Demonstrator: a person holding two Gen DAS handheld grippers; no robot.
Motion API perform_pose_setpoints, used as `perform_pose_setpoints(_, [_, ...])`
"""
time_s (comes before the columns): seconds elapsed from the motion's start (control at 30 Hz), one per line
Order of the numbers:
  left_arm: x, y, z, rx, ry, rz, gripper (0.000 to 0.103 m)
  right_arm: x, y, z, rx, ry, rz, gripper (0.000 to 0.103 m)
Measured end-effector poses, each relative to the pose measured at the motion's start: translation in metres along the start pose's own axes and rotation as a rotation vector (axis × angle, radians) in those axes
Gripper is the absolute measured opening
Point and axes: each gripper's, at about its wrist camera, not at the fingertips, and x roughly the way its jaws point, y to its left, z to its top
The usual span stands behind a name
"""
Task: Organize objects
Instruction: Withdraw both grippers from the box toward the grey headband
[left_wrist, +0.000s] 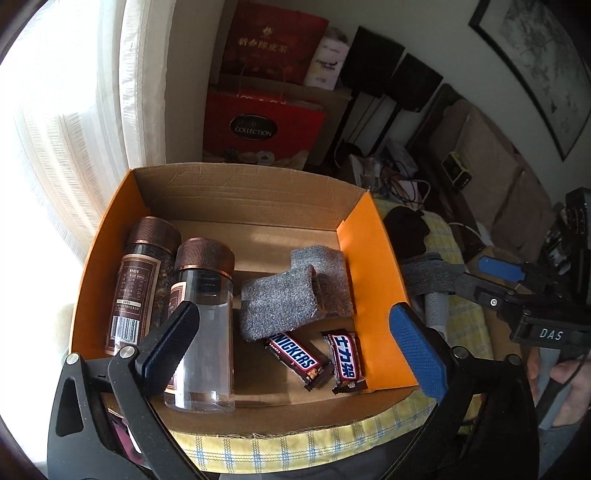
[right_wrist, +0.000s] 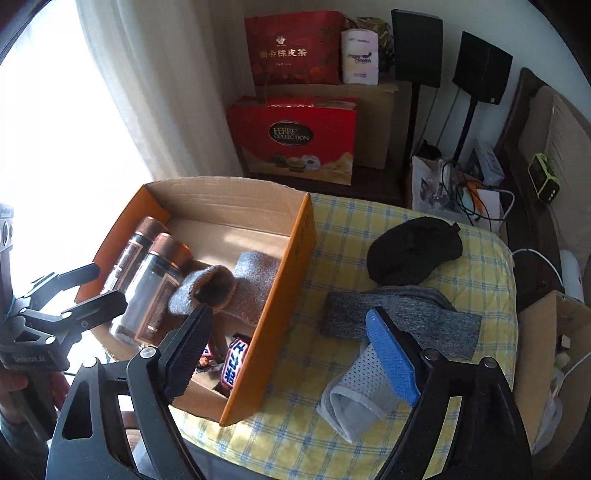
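An orange-sided cardboard box (left_wrist: 373, 236) sits on a yellow checked cloth (right_wrist: 332, 243). Two copper-lidded jars (left_wrist: 144, 273) (left_wrist: 201, 317), folded grey socks (left_wrist: 280, 306) and two Snickers bars (left_wrist: 295, 356) (left_wrist: 343, 360) lie in it. My left gripper (left_wrist: 293, 347) hangs open above the box's near side, nothing between its fingers. My right gripper (right_wrist: 291, 356) is open over the box's right wall (right_wrist: 284, 295), holding nothing. To the right of the box lie a black fabric piece (right_wrist: 415, 249), a dark grey sock (right_wrist: 406, 321) and a pale mesh sleeve (right_wrist: 354, 402).
Red gift bags (right_wrist: 291, 140) and a carton stand behind the table by a bright curtain (right_wrist: 122, 92). Two black speakers on stands (right_wrist: 417, 48), a tangle of cables (right_wrist: 469, 199) and a green device (right_wrist: 546, 181) fill the back right. Another cardboard box (right_wrist: 554, 325) stands at the table's right.
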Motion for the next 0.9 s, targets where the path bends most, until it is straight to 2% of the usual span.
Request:
perform_pose_setpoints(0.1, [0.002, -0.014, 0.001, 0.014, -0.002, -0.016, 0.103, -0.007, -0.020, -0.006, 0.024, -0.004, -0.023, 0.091])
perform_pose_setpoints(0.23, [0.011, -0.036, -0.003, 0.048, 0.012, -0.042, 0.103, -0.017, -0.052, -0.016, 0.067, -0.016, -0.069, 0.091])
perform_pose_setpoints(0.53, [0.038, -0.091, 0.001, 0.115, 0.066, -0.093, 0.103, -0.031, -0.117, -0.035, 0.192, -0.033, -0.109, 0.091])
perform_pose_setpoints(0.9, [0.070, -0.142, 0.011, 0.157, 0.099, -0.130, 0.103, -0.012, -0.174, -0.053, 0.321, -0.011, -0.108, 0.091])
